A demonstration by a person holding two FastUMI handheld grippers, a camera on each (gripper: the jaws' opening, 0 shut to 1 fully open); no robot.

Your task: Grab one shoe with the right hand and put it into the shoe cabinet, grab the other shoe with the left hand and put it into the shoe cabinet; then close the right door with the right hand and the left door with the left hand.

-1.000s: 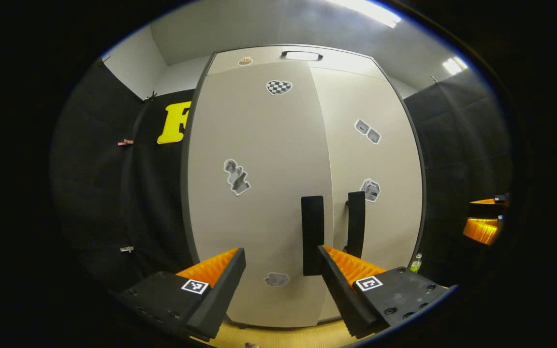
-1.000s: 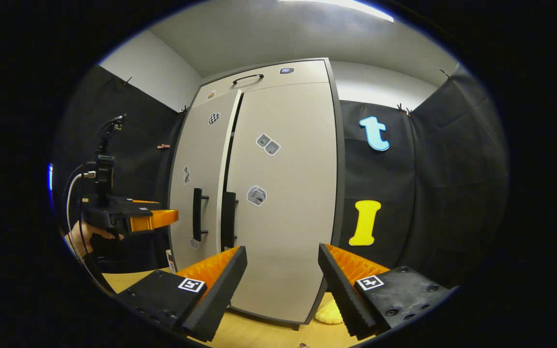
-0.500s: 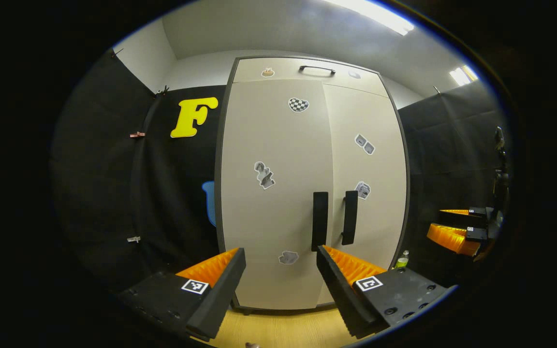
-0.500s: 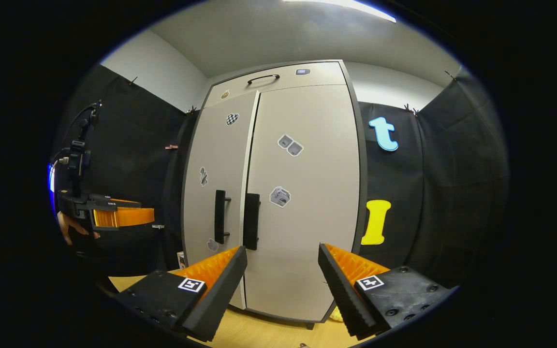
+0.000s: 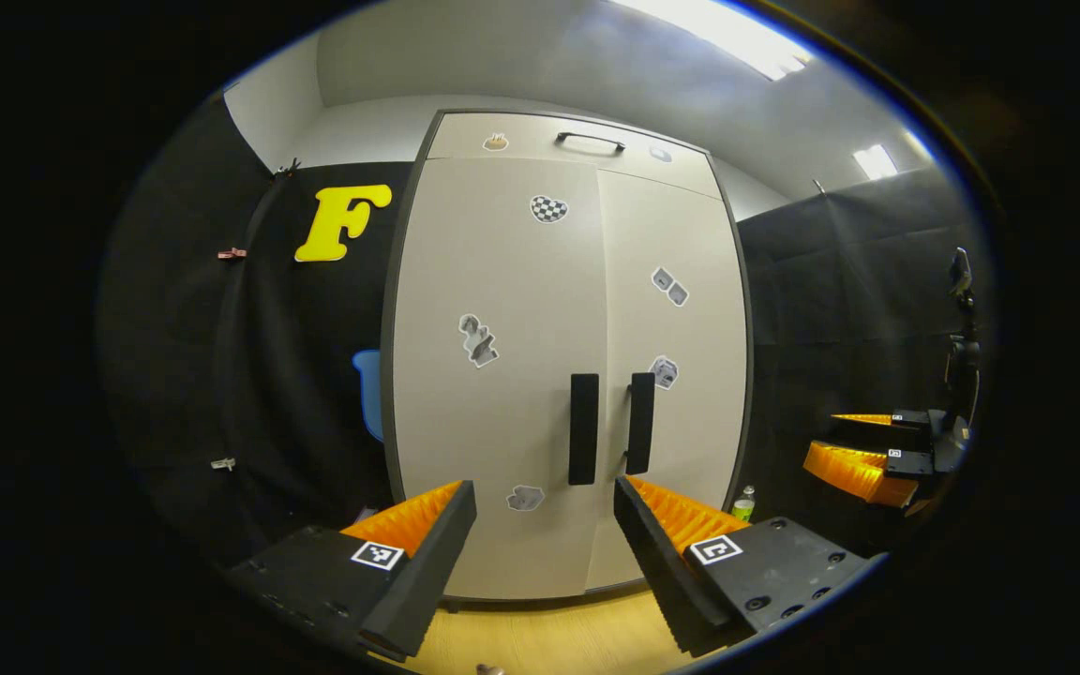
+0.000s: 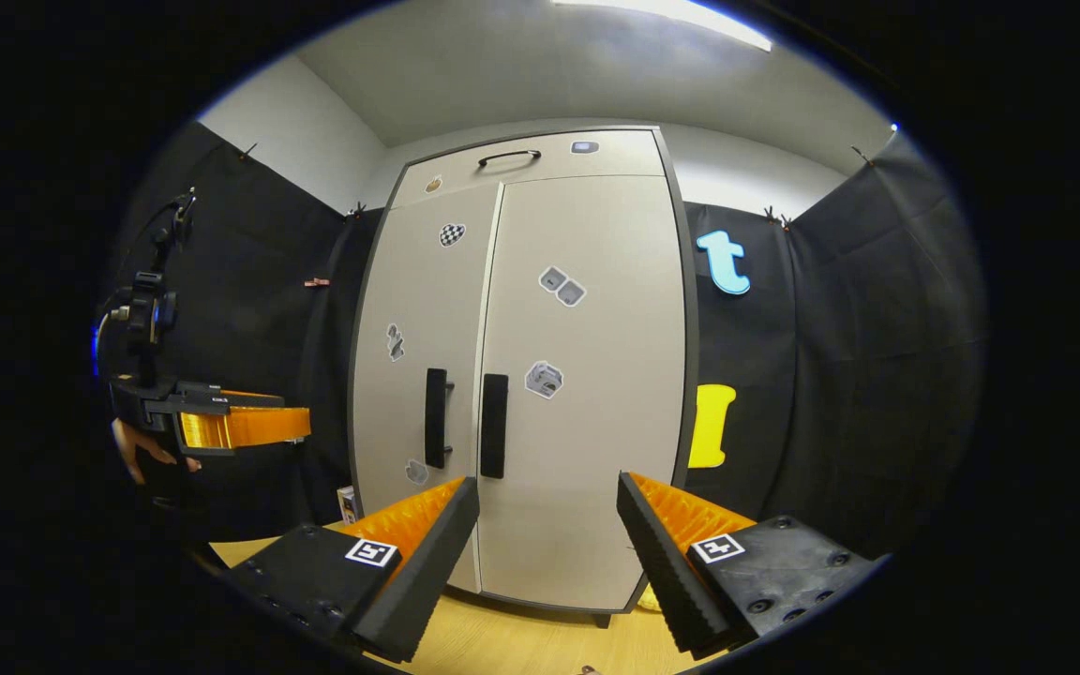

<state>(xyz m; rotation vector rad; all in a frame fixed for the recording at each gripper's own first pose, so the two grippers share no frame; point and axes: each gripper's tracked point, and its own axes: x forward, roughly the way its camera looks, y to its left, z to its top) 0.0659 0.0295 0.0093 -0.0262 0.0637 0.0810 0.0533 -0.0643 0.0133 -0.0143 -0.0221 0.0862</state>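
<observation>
The tall beige shoe cabinet (image 5: 540, 375) (image 6: 559, 375) stands ahead with both doors shut flush, stickers scattered on them. Two black vertical handles sit side by side at mid height, the left door's handle (image 5: 583, 428) (image 6: 435, 417) and the right door's handle (image 5: 639, 423) (image 6: 494, 426). My left gripper (image 5: 545, 539) is open and empty, a short way back from the doors; it appears again at the left of the right gripper view (image 6: 240, 427), held by a hand. My right gripper (image 6: 547, 539) is open and empty too, also seen at the right of the left gripper view (image 5: 863, 459). The shoes are hidden.
The cabinet stands on a light wooden floor (image 5: 540, 637). Black cloth walls (image 6: 840, 356) close in on both sides. A small green bottle (image 5: 743, 503) stands by the cabinet's right foot, something pale yellow (image 6: 650, 598) lies low at that corner, and a small box (image 6: 346, 503) sits at the left foot.
The left door went from slightly ajar to shut flush. Both grippers drew back from the cabinet, so the doors look smaller and farther off now.
</observation>
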